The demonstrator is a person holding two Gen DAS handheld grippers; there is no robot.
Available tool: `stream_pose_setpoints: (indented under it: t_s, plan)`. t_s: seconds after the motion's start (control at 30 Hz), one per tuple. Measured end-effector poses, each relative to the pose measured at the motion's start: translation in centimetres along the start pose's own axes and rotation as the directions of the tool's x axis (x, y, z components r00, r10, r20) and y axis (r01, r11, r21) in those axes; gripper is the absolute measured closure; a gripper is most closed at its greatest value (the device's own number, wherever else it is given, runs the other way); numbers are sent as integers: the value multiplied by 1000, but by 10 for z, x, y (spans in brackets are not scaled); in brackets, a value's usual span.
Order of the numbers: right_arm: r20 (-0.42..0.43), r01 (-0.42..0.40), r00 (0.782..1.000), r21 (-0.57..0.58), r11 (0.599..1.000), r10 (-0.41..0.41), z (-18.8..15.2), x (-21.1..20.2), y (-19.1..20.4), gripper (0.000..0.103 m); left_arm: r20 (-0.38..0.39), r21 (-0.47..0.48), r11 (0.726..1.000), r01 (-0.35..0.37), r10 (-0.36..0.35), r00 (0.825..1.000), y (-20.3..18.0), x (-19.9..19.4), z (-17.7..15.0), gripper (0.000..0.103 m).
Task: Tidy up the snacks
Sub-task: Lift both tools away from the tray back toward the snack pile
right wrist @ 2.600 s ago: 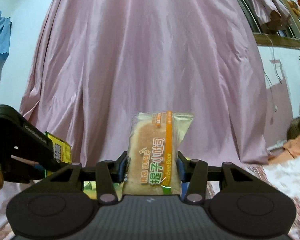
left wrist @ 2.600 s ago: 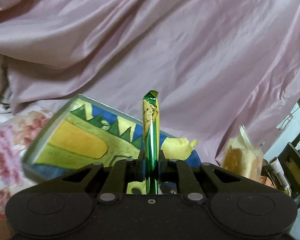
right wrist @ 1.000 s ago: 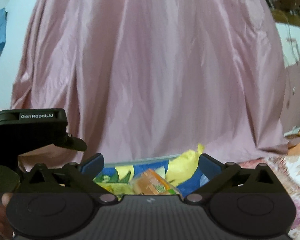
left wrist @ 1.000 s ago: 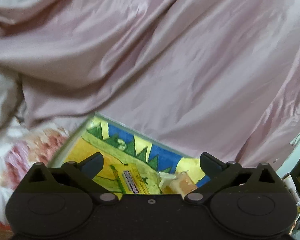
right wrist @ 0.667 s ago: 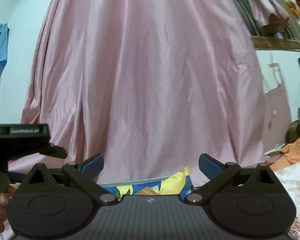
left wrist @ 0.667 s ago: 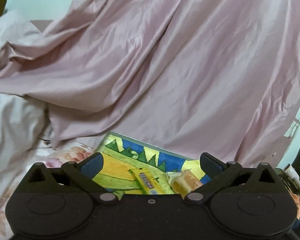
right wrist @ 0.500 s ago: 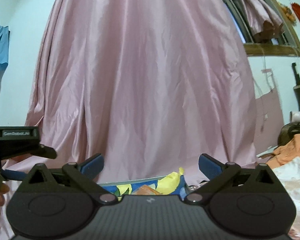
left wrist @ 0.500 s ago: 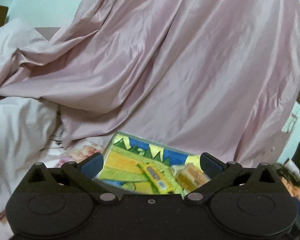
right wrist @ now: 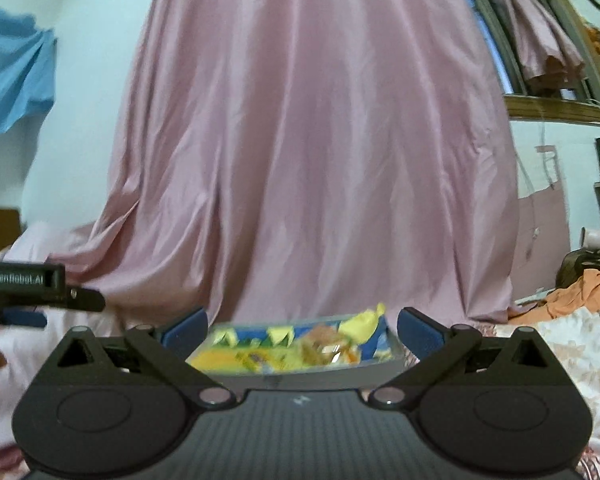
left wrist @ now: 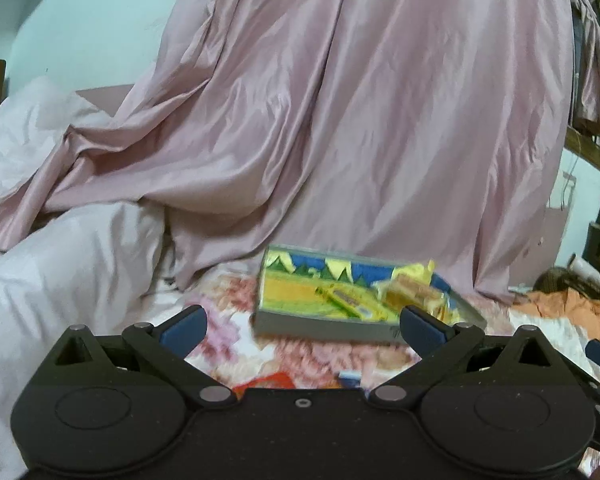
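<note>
A shallow grey tray (left wrist: 324, 326) with a yellow, green and blue picture inside lies on the flowered bedsheet. In it lie a yellow-green snack bar (left wrist: 346, 300) and a clear-wrapped bread packet (left wrist: 414, 292). My left gripper (left wrist: 302, 326) is open and empty, held back from the tray's near edge. My right gripper (right wrist: 302, 330) is open and empty, with the tray (right wrist: 312, 372) and the bread packet (right wrist: 328, 348) seen between its fingers.
A pink satin curtain (left wrist: 340, 120) hangs behind the tray. White bedding (left wrist: 60, 264) is piled at the left. Small red (left wrist: 266, 382) and blue-white (left wrist: 350, 376) packets lie on the sheet near my left gripper. Orange cloth (right wrist: 588, 292) lies at the right.
Both grippers let go of their snacks, the green-yellow bar and the bread packet, which now lie in the tray. Both have pulled back and up from the tray.
</note>
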State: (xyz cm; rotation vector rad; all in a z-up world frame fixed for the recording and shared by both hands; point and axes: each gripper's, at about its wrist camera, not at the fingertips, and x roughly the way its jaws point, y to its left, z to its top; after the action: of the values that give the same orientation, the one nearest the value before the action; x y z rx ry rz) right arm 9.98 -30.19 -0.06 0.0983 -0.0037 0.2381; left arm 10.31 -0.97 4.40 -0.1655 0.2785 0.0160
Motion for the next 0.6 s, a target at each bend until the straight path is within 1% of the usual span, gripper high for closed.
stream_pose_setpoints:
  t_s: [0.1, 0.2, 0.33, 0.47, 0.6]
  plan:
    - [-40, -18, 999, -27, 999, 17, -9, -10, 10, 0, -24, 9, 1000, 8, -8, 1000, 9, -6, -14, 1]
    - [-94, -31, 995, -12, 999, 30, -19, -18, 15, 0, -40, 22, 999, 29, -28, 999, 16, -11, -28, 1]
    - [-193, -52, 980, 0, 999, 51, -35, -25, 21, 0, -82, 58, 997, 58, -53, 995, 19, -13, -47, 1]
    - [-267, -39, 963, 4, 999, 39, -45, -27, 26, 0, -148, 101, 990, 95, -79, 986, 19, -9, -70, 1]
    - [-322, -16, 947, -14, 1000, 10, -53, -23, 28, 0, -237, 118, 987, 106, -76, 969, 22, 2, -94, 1]
